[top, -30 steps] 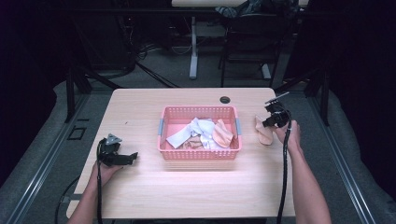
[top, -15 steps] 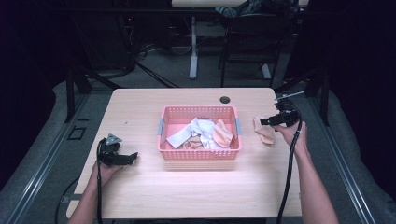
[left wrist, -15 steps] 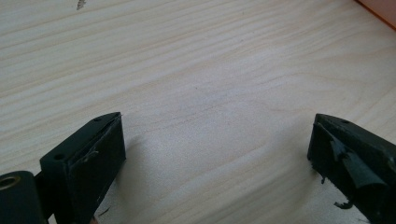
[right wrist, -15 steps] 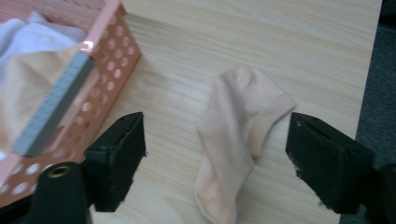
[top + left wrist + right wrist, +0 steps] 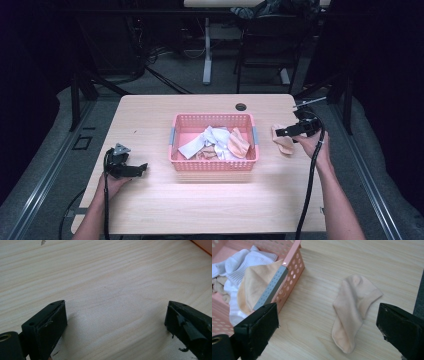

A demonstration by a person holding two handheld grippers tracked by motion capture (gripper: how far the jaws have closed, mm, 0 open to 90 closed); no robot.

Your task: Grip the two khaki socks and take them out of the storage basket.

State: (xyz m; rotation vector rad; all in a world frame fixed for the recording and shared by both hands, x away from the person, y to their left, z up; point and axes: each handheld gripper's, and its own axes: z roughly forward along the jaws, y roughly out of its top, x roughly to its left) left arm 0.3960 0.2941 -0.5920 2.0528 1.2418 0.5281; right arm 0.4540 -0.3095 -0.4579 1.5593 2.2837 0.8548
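The right gripper (image 5: 280, 132) hangs above the right side of a pale wooden table (image 5: 150, 115), its jaws spread wide with nothing between them; they have just been opening. Directly below, a peach sock (image 5: 352, 312) lies flat on the bare wood, free of the pads, just beside the right end of a pink perforated basket (image 5: 292, 270) and apart from it. Nothing stands between the gripper and the sock. The sock is short and ankle-cut, softly creased along its length, one end rounded and a banded cuff turned toward the table's edge. Inside the basket lie more socks: a white ribbed sock (image 5: 257, 258), an orange-peach sock (image 5: 254, 285) draped against the grey handle (image 5: 272, 286), and tan ones heaped beneath. Across the table, the left gripper (image 5: 135, 170) rests low near the front left corner, jaws also wide apart over empty wood, well away from the basket.
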